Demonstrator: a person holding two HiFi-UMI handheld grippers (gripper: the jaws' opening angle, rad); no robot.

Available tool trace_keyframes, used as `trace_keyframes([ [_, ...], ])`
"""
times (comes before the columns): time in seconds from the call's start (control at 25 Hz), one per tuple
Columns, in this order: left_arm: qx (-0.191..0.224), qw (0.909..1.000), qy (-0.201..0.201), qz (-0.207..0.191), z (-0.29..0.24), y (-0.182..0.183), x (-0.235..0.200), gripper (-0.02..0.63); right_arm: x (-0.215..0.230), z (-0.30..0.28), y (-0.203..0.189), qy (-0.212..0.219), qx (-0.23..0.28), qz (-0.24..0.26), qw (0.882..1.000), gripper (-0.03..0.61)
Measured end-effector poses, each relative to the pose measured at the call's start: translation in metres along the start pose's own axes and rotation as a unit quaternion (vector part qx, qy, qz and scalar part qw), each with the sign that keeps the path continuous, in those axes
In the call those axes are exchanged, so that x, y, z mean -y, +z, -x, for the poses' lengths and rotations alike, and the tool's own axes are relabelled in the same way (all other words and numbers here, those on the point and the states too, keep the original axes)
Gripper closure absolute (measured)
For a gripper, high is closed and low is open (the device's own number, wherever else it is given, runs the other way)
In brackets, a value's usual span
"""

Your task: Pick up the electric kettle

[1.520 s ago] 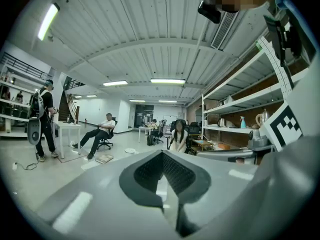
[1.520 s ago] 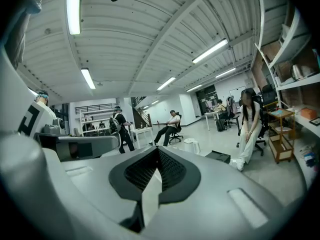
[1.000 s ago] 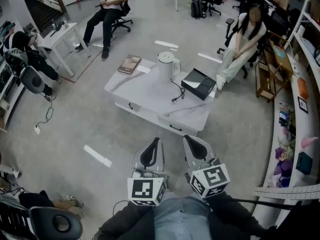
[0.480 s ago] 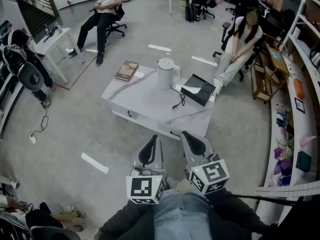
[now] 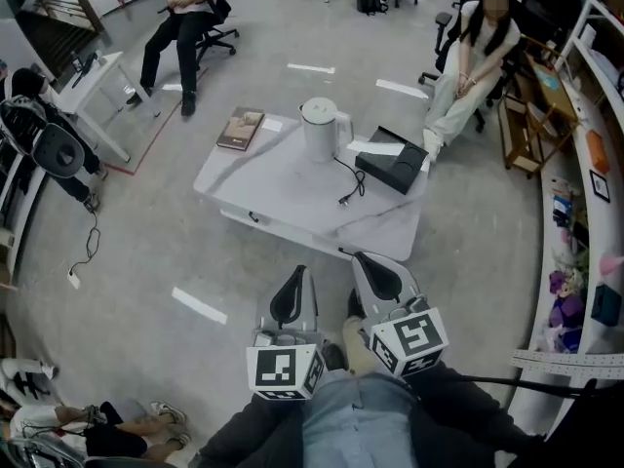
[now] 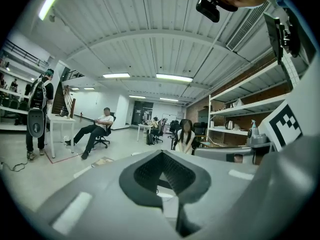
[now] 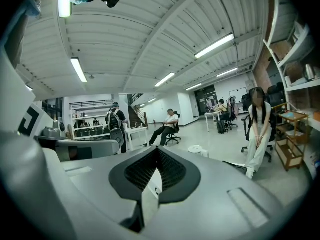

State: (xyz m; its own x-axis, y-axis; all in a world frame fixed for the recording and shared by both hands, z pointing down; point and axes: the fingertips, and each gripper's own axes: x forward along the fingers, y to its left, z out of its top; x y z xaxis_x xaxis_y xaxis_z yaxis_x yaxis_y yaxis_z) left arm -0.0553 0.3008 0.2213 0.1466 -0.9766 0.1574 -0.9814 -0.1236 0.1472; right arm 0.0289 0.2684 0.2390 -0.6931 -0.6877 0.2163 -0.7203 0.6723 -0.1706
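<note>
The white electric kettle (image 5: 322, 128) stands upright at the far side of a low white table (image 5: 273, 178), and its black cord (image 5: 349, 178) trails toward the table's near edge. Both grippers are held side by side, close to my body and well short of the table. In the head view my left gripper (image 5: 297, 275) and my right gripper (image 5: 367, 261) point at the table, jaws shut and empty. The right gripper view shows the kettle's lid (image 7: 196, 149) just over its closed jaws. Past the closed jaws of my left gripper (image 6: 161, 153), the kettle is hidden.
A black box (image 5: 393, 167) lies right of the kettle and a book (image 5: 240, 128) at the table's far left corner. People sit on chairs beyond (image 5: 185, 13) and at the right (image 5: 468, 61). Shelves (image 5: 590, 164) line the right wall, and a white desk (image 5: 93, 81) stands at the left.
Both grippers have come forward together with the person. The table and kettle now lie closer to the jaw tips. The jaws have stayed shut.
</note>
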Motion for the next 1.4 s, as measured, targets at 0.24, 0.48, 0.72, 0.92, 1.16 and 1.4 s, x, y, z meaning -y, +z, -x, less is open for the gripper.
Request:
trace_keyframes([
  [0.24, -0.033, 0.9993, -0.011, -0.011, -0.061, -0.003, -0.001, 0.611, 0.047, -0.038, 0.000, -0.009, -0.010, -0.027, 1.000, 0.552],
  [0.48, -0.040, 0.9986, -0.021, -0.029, -0.132, 0.018, -0.001, 0.611, 0.097, -0.082, 0.027, -0.014, 0.003, -0.038, 0.999, 0.552],
  [0.72, -0.013, 0.9982, -0.036, -0.047, -0.187, 0.049, 0.012, 0.611, 0.138, -0.111, 0.066, -0.007, 0.027, -0.028, 0.999, 0.552],
  [0.92, 0.008, 0.9979, -0.029, -0.057, -0.208, 0.071, 0.011, 0.611, 0.156, -0.131, 0.089, 0.001, 0.050, -0.022, 0.998, 0.552],
  [1.16, 0.018, 0.9981, -0.010, -0.057, -0.220, 0.080, -0.008, 0.611, 0.155, -0.155, 0.099, 0.018, 0.053, -0.019, 0.998, 0.552],
  [1.4, 0.013, 0.9989, -0.018, -0.043, -0.239, 0.074, -0.032, 0.611, 0.158, -0.185, 0.094, 0.009, 0.038, -0.018, 0.999, 0.552],
])
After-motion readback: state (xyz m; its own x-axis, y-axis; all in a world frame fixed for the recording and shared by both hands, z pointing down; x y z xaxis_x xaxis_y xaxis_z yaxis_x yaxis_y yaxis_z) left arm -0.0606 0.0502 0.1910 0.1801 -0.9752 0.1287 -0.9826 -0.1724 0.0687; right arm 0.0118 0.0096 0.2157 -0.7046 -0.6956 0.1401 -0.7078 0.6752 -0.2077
